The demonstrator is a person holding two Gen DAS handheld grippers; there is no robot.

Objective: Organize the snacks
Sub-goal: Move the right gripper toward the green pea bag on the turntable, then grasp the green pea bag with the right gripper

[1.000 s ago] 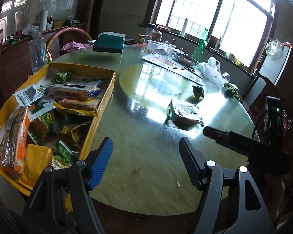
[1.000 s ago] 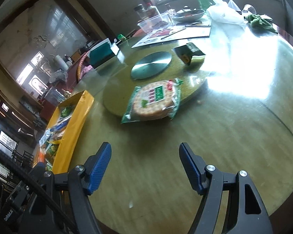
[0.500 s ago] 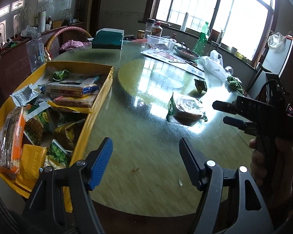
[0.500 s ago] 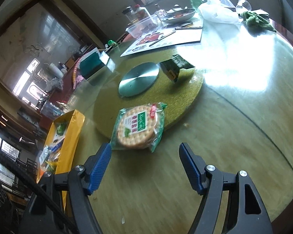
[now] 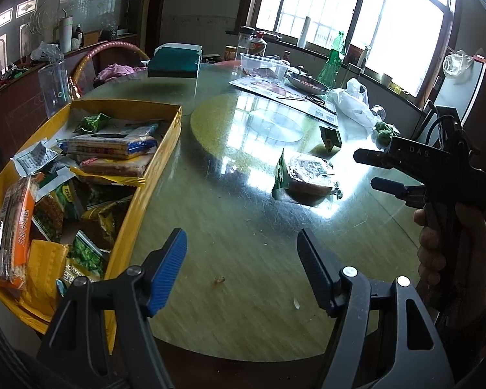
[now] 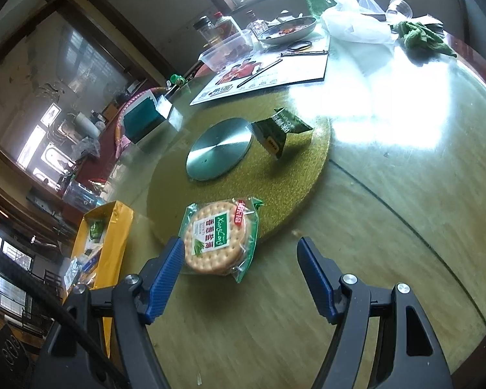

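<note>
Right tool spread wide, empty, low over bench; round cracker pack lies flat between its fingers, nearer left one, half on gold turntable. Small green packet further back on turntable. Left tool also wide, empty, hovering beside yellow snack box full of wrapped snacks.
</note>
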